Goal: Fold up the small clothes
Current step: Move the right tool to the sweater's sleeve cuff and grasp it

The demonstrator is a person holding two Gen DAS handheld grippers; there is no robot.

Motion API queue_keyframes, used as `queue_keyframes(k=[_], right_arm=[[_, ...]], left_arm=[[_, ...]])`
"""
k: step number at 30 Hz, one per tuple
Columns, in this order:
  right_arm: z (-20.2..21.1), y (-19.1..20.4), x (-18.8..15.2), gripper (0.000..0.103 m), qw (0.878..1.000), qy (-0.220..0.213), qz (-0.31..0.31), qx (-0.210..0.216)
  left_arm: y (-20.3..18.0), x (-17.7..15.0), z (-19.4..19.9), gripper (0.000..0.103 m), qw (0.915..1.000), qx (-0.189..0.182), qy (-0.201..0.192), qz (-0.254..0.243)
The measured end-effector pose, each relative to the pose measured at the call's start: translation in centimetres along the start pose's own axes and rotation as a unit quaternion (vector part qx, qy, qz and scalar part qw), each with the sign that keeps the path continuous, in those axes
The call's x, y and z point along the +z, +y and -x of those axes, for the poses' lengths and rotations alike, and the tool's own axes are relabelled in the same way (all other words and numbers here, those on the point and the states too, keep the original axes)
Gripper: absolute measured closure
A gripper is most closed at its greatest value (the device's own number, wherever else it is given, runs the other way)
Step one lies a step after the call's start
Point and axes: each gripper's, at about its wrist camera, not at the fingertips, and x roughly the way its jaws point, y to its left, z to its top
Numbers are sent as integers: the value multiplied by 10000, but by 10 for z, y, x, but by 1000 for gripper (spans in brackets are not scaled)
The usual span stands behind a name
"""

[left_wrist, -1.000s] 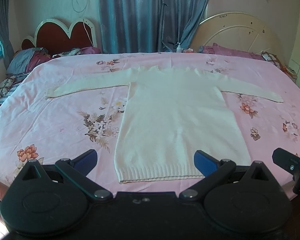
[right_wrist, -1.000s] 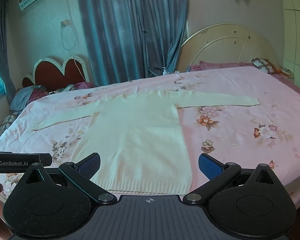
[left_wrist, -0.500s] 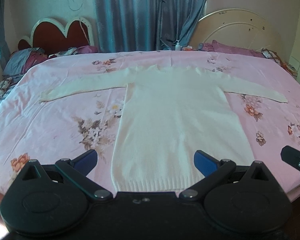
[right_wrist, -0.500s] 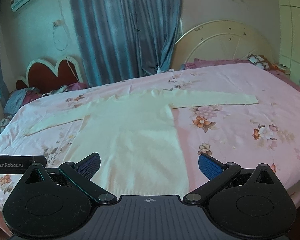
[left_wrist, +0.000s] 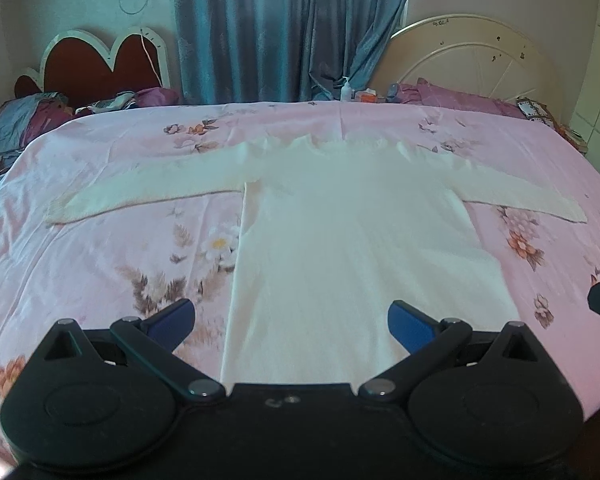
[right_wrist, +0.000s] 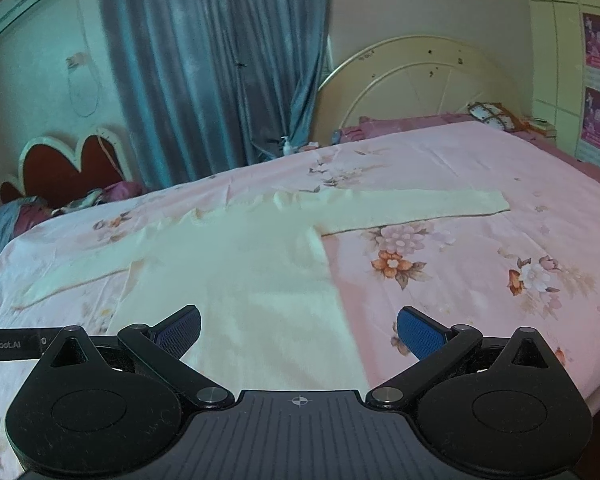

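Observation:
A cream long-sleeved knit sweater (left_wrist: 352,240) (right_wrist: 240,276) lies flat on the pink floral bed sheet (left_wrist: 100,264) (right_wrist: 480,280), neck away from me, both sleeves spread out to the sides. Its hem is hidden behind the gripper bodies. My left gripper (left_wrist: 290,326) is open, held above the sweater's lower part with nothing between its blue pads. My right gripper (right_wrist: 298,332) is open too, over the sweater's lower right side. The left sleeve end (left_wrist: 68,208) and right sleeve end (right_wrist: 488,202) lie straight.
Two headboards stand at the back: a red heart-shaped one (left_wrist: 100,68) and a cream round one (left_wrist: 472,64). Blue curtains (left_wrist: 284,28) hang between them. Pillows and bedding (left_wrist: 28,120) pile at the far left; a small bottle (left_wrist: 346,90) stands behind the bed.
Both grippers have moved forward over the bed, so the sweater looks larger and its hem has slipped out of sight beneath them. Both stay open.

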Motion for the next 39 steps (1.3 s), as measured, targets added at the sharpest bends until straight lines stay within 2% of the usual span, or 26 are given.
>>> queue_keyframes(k=[11, 20, 25, 27, 28, 29, 37, 39], right_arm=[[-55, 15, 23, 0, 9996, -80, -176, -184], [-106, -8, 50, 1, 9995, -110, -210, -189], [-142, -42, 67, 1, 9995, -50, -218, -216], [-157, -61, 75, 3, 9994, -3, -242, -244], [-162, -70, 77, 16, 9995, 14, -207, -252], [-169, -78, 80, 22, 9994, 39, -196, -291], [-225, -166, 100, 22, 9948, 215, -636, -765], [-238, -189, 102, 24, 9923, 271, -776, -925]], left_arm=[[16, 40, -52, 1, 9997, -44, -148, -169], [4, 61, -88, 1, 9999, -76, -69, -44], [-17, 73, -109, 1, 9999, 139, -96, -14], [-26, 79, -120, 2, 10000, 64, -47, -6], [-30, 81, -124, 3, 10000, -14, -15, 12], [-34, 84, -129, 4, 9999, -93, 26, 37], [-63, 93, -172, 5, 9997, 15, 209, 112], [-65, 97, -181, 8, 9992, -109, 256, 282]])
